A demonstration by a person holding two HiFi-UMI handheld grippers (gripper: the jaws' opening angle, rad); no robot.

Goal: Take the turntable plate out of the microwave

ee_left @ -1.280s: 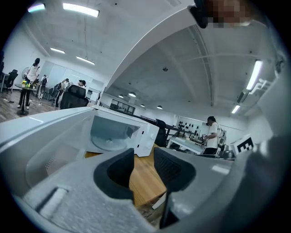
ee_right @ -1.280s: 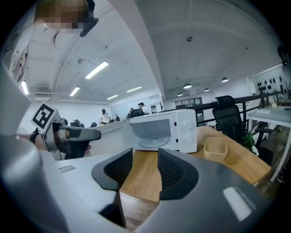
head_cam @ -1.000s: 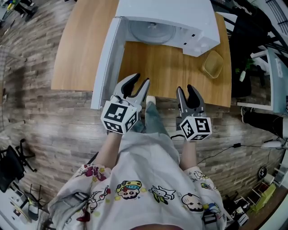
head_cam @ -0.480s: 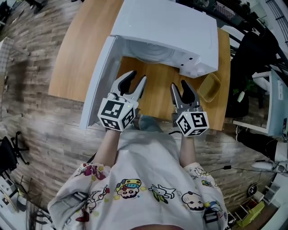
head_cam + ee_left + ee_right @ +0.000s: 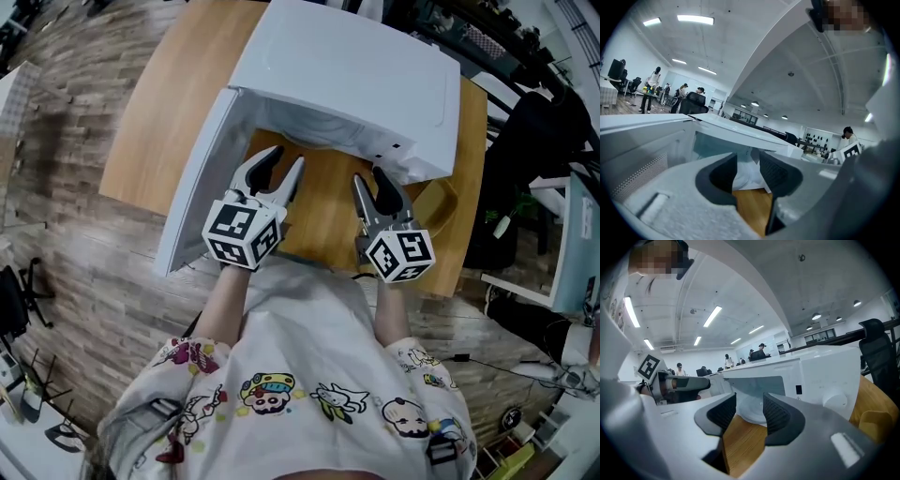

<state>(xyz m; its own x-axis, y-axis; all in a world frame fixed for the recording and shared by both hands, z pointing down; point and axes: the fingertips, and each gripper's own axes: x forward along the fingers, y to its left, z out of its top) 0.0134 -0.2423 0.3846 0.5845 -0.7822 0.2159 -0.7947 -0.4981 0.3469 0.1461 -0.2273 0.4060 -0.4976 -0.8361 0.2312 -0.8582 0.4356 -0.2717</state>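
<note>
White microwave [image 5: 347,75] sits on the wooden table [image 5: 150,112] with its door [image 5: 192,197] swung wide to the left, so the opening step looks done. Turntable plate [image 5: 750,409] is not out yet. The right gripper view shows it lying flat on the cavity floor, seen through the gap between my right jaws; the head view hides it under the oven's top. By my read the extraction hasn't started: reach in, grip the rim, lift, and pull out all remain. Left tongs [image 5: 284,161] hover over the table just in front of the cavity mouth, beside the door. Their jaws have just been opening and stand wide apart, with nothing between the pads and touching nothing. Right tongs [image 5: 371,180] hover alongside, nearer the control-panel side, jaws likewise apart and empty with bare table below. Both point at the cavity but sit short of it. Yellow tub [image 5: 436,202] beside the oven is not in play.
</note>
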